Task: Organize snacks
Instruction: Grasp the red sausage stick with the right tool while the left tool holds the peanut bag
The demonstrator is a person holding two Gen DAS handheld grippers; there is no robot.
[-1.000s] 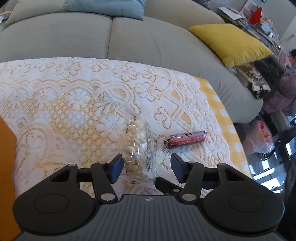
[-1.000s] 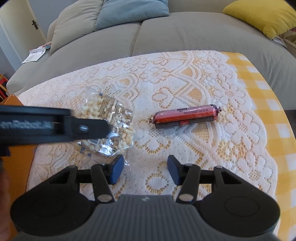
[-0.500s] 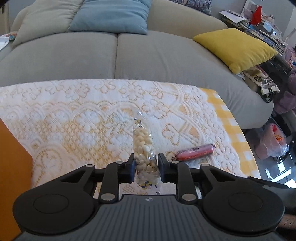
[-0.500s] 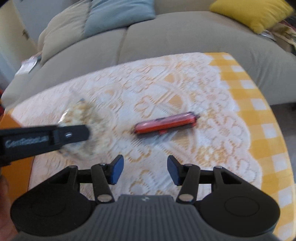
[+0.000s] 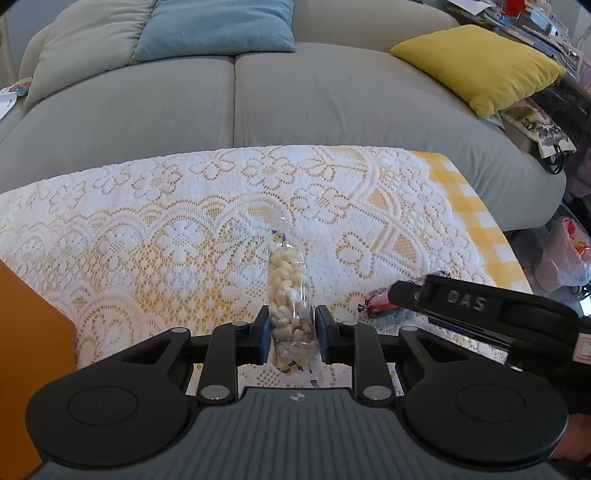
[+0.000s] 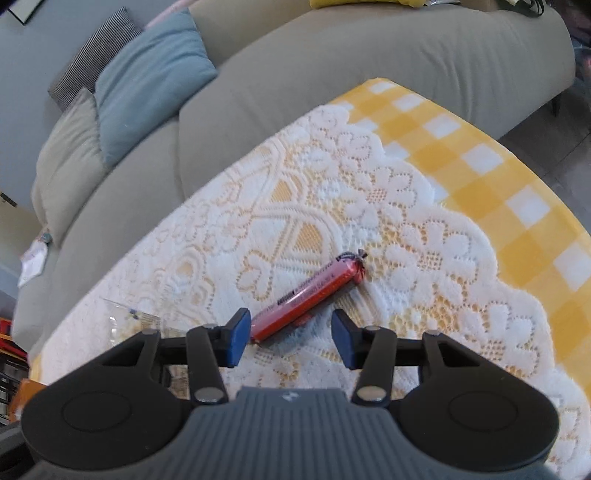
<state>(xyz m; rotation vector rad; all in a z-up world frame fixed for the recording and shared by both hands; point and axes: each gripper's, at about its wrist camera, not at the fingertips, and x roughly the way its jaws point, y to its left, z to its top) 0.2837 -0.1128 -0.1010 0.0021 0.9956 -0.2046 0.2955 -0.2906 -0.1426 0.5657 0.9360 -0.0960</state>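
A narrow clear bag of white nuts (image 5: 286, 288) stands on edge over the lace cloth, and my left gripper (image 5: 290, 334) is shut on its lower part. A red sausage stick (image 6: 310, 291) lies slantwise on the cloth. Its near end sits between the blue pads of my right gripper (image 6: 290, 341), whose jaws are closing but do not touch it. In the left wrist view the sausage's tip (image 5: 376, 301) peeks out from behind one of the right gripper's fingers (image 5: 447, 297). A corner of the bag (image 6: 133, 317) shows at the left of the right wrist view.
White lace cloth (image 5: 147, 229) covers a yellow checked tablecloth (image 6: 480, 155) whose edge drops off on the right. A grey sofa (image 5: 332, 92) with blue (image 5: 218, 26) and yellow cushions (image 5: 480, 62) runs behind the table. An orange panel (image 5: 29, 350) stands at the left.
The left jaws closed on the bag of nuts and turned it up on edge. The right gripper rolled and moved over to the sausage, whose near end now lies between its jaws.
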